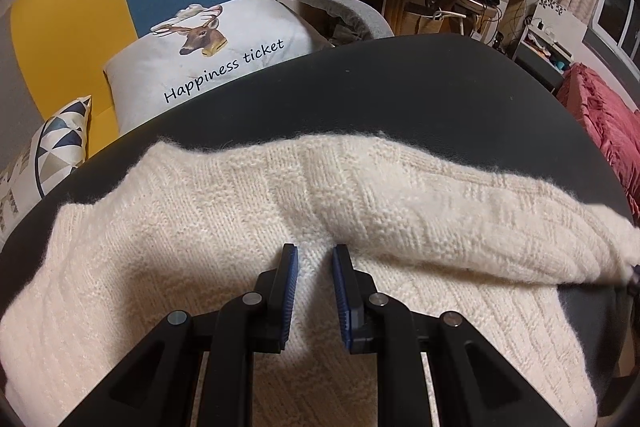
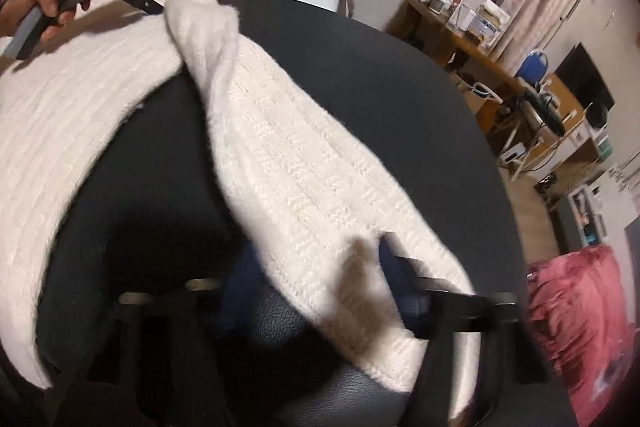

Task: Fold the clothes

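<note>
black table under cream sweater | left gripper fingers apart | right gripper fingers clamp sleeve

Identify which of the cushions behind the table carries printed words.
The white cushion with the deer head reads "Happiness ticket". The smaller cushion left of it has only blue, grey and yellow triangles.

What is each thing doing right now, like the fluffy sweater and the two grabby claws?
Cream sweater: lying spread on the black table.
Sleeve: stretched out across the table, its end between the right gripper's fingers.
Left gripper: fingers slightly apart, down on the sweater body.
Right gripper: blurred, around the sleeve; grip unclear.
Deer cushion: propped on the sofa.
</note>
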Tool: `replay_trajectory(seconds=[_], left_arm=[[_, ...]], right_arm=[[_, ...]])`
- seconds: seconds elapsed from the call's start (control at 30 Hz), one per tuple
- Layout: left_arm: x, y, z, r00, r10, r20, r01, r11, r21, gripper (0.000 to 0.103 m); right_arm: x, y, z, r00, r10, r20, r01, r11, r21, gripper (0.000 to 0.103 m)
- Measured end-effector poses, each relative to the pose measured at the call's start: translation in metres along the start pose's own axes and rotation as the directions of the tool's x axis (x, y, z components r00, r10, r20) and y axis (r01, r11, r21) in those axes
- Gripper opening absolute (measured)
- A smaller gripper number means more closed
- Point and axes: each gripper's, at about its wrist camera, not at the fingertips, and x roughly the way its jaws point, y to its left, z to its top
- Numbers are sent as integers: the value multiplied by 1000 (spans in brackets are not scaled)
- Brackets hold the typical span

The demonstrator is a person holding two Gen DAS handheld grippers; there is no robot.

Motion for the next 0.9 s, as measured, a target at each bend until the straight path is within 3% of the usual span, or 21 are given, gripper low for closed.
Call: replay_trajectory(seconds=[0.07, 0.2, 0.3, 0.47, 0.6, 0.67, 0.73, 0.9], left_arm=[[0, 0, -1, 1000, 0, 3, 0, 1000, -1, 17], [0, 1, 0, 1000, -10, 0, 10, 1000, -5, 17], [0, 3, 1, 1000, -22, -3, 22, 1000, -10, 17], [-1, 6, 2, 999, -47, -8, 47, 999, -23, 17], [-2, 10, 3, 996, -92, -22, 91, 995, -26, 17], [-3, 12, 3, 994, -109, -26, 108, 994, -34, 17], [-7, 18, 1, 991, -131, -22, 130, 990, -61, 17], [-29, 22, -18, 991, -128, 24, 129, 990, -56, 17]], right_arm=[[2, 6, 2, 1000, -6, -26, 5, 999, -43, 5], [-11, -5, 11, 1000, -6, -14, 6, 1000, -4, 5], [-26, -28, 31, 1000, -11, 29, 10, 999, 48, 5], [-18, -85, 78, 998, -37, 48, 29, 989, 147, 5], [51, -135, 113, 994, -58, -92, 76, 976, 206, 5], [85, -149, 124, 991, -3, -136, 40, 962, 269, 7], [74, -155, 118, 996, 11, -91, 18, 950, 312, 14], [47, -169, 102, 999, 39, 26, -46, 910, 413, 14]])
